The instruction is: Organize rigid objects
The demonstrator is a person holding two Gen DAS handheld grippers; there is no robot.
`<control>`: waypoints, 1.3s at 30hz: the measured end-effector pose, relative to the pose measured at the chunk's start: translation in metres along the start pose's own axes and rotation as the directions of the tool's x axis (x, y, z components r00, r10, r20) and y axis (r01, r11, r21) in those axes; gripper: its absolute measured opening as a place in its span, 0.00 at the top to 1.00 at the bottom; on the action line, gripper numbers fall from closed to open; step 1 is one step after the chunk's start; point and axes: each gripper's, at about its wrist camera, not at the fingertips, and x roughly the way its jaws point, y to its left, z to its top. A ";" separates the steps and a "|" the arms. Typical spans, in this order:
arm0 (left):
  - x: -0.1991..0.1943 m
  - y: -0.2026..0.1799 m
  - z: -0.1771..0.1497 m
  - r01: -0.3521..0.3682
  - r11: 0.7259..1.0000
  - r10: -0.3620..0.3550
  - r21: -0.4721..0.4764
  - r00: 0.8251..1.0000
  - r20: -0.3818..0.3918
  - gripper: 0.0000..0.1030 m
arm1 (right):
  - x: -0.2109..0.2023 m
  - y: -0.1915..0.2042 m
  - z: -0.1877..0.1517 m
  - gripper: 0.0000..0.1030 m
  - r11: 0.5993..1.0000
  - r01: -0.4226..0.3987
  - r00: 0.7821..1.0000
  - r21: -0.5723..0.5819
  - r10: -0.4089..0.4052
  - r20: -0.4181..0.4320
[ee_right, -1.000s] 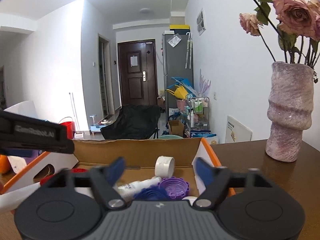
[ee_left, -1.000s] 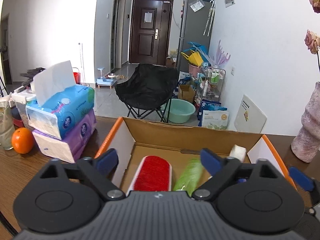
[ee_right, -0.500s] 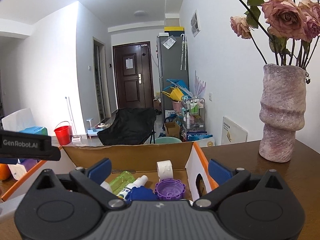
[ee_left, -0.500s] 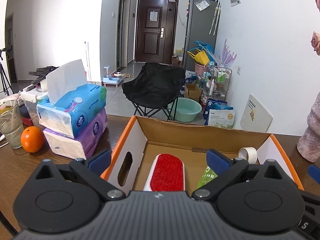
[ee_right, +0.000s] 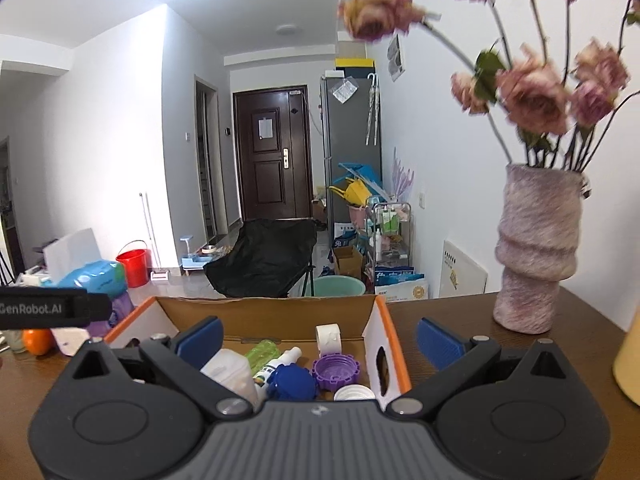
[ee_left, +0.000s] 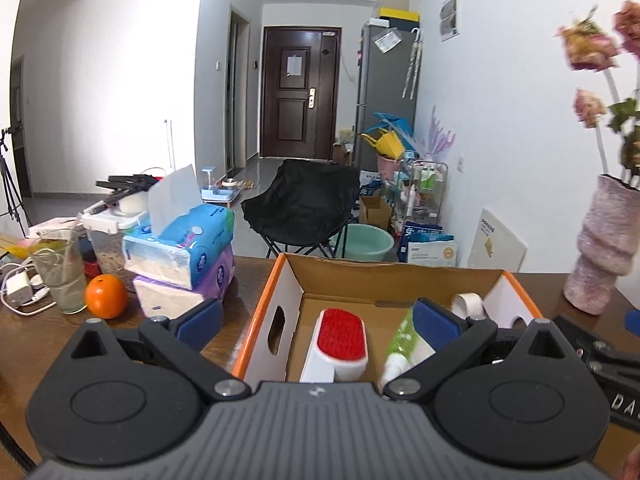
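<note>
Two views, both w/ fingers wide apart and holding nothing.

Left wrist: left gripper point(ee_left: 318, 325) spread wide, empty, hovering at near edge of box point(ee_left: 262, 322) on table point(ee_left: 40, 344). Inside box: red brush point(ee_left: 340, 342) lying flat, green bottle point(ee_left: 404, 340) beside it on the right, tape roll point(ee_left: 466, 305) upright near far right corner. Tissue packs point(ee_left: 182, 256) and orange point(ee_left: 106, 296) left of box, well apart from it. Vase point(ee_left: 604, 248) right of box.

Right wrist: right gripper point(ee_right: 318, 340) at widest, jaws just been opening, nothing between them. Below, in right end of box point(ee_right: 394, 360): white bottle point(ee_right: 230, 372), green bottle point(ee_right: 262, 352), small spray bottle point(ee_right: 280, 364), blue cap point(ee_right: 290, 384), purple cap point(ee_right: 335, 370), white cap point(ee_right: 354, 393), tape roll point(ee_right: 329, 338). Caps touching or nearly so, packed close.

Handling, judged: all light, stiff plastic. Caps small and ridged, so decent grip across the rim; likely to skid if nudged. Bottles round and smooth, prob slippery — best taken across the body mid-length. Brush flat, take by narrow sides of its white base. Tape roll: pinch across the flat faces. Vase close by on the right, fragile-looking; worth a wide berth.
</note>
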 end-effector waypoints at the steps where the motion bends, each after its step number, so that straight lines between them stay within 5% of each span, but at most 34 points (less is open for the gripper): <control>1: -0.011 0.000 -0.002 0.002 1.000 -0.003 0.005 1.000 0.006 0.00 | -0.010 0.000 0.001 0.00 1.000 0.002 1.000 -0.003 -0.002 0.002; 11: -0.123 0.009 -0.037 0.030 0.999 -0.030 0.033 1.000 0.006 0.00 | -0.130 -0.002 -0.003 0.00 0.999 -0.034 0.999 0.018 0.033 0.041; 24: -0.283 0.026 -0.103 0.010 0.998 -0.011 0.056 1.000 0.014 0.00 | -0.294 -0.006 -0.055 0.00 1.000 -0.019 0.998 0.010 0.018 0.054; 39: -0.389 0.041 -0.173 0.019 0.999 -0.020 0.045 1.000 0.022 0.00 | -0.423 0.004 -0.116 0.00 0.999 -0.015 0.998 -0.041 0.017 0.062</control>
